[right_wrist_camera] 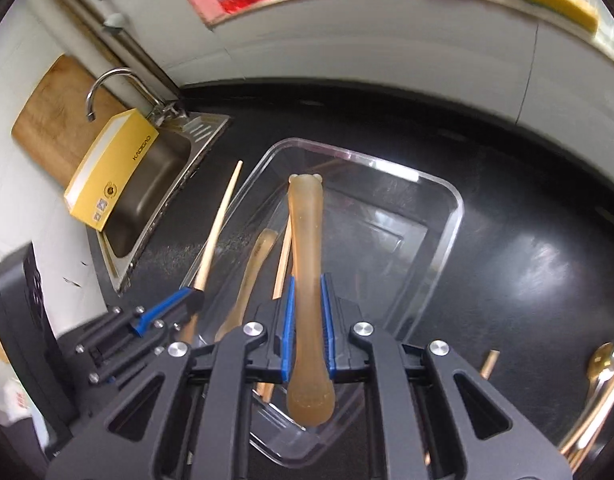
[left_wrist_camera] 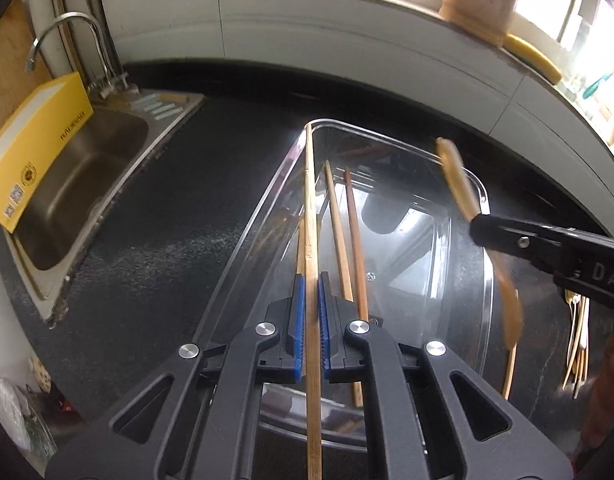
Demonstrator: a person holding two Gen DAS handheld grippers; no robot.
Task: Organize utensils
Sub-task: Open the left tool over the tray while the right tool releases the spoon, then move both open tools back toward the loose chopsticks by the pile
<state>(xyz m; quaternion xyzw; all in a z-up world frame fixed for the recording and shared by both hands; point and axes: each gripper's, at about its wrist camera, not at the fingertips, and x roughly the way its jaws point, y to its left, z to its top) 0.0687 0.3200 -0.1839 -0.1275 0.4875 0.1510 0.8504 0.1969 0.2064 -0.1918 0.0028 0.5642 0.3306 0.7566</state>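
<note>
A clear plastic tray (left_wrist_camera: pixel 387 136) (right_wrist_camera: pixel 455 200) lies on the black counter. My left gripper (left_wrist_camera: pixel 311 284) is shut on a long light bamboo chopstick (left_wrist_camera: pixel 310 200) held over the tray's left rim. Two more chopsticks (left_wrist_camera: pixel 347 232) lie inside the tray. My right gripper (right_wrist_camera: pixel 307 284) is shut on a translucent amber spoon (right_wrist_camera: pixel 305 232), bowl toward the camera, over the tray. In the left wrist view the right gripper (left_wrist_camera: pixel 483 226) holds that spoon (left_wrist_camera: pixel 459 180) above the tray's right side. The left gripper (right_wrist_camera: pixel 187 296) shows at the left of the right wrist view.
A steel sink (left_wrist_camera: pixel 87 176) with a faucet (left_wrist_camera: pixel 67 28) and a yellow box (left_wrist_camera: pixel 31 148) is at the left. More utensils (left_wrist_camera: pixel 577 344) lie on the counter right of the tray, with metal spoons (right_wrist_camera: pixel 605 364). A wooden board (right_wrist_camera: pixel 51 120) leans behind the sink.
</note>
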